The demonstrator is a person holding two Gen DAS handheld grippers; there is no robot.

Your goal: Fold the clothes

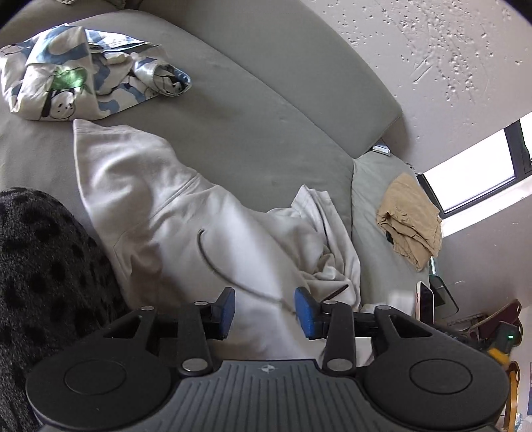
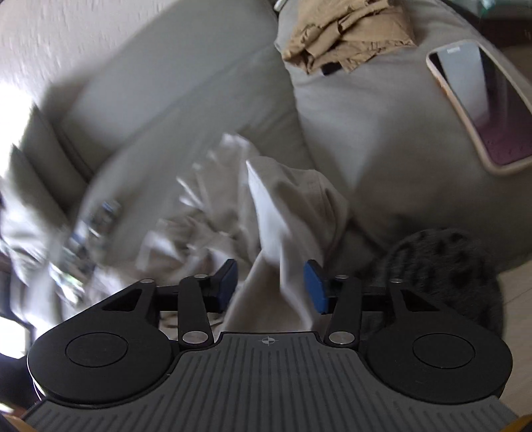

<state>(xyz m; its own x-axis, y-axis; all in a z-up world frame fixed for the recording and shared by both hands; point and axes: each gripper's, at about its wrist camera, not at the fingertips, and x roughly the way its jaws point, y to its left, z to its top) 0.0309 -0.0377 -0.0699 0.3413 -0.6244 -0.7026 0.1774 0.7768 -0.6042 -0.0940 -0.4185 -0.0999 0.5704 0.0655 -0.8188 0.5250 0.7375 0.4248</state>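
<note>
A white hoodie (image 1: 166,206) with a dark drawstring (image 1: 212,259) lies crumpled on the grey sofa seat (image 1: 252,109). My left gripper (image 1: 266,310) hovers just over its near part, jaws open; the cloth and the cord's end show in the gap, and the blue pads (image 1: 304,312) stand clear of them. In the blurred right wrist view a fold of the same white garment (image 2: 282,206) rises between the open jaws of my right gripper (image 2: 272,284). Its pads (image 2: 314,287) do not press on the fold.
A crumpled white, blue and green printed cloth (image 1: 76,76) lies at the seat's far left. A folded tan garment (image 1: 409,216) (image 2: 345,30) and a phone (image 2: 482,103) rest on the sofa arm (image 2: 382,133). Dark spotted fleece (image 1: 40,266) (image 2: 445,266) sits near both grippers.
</note>
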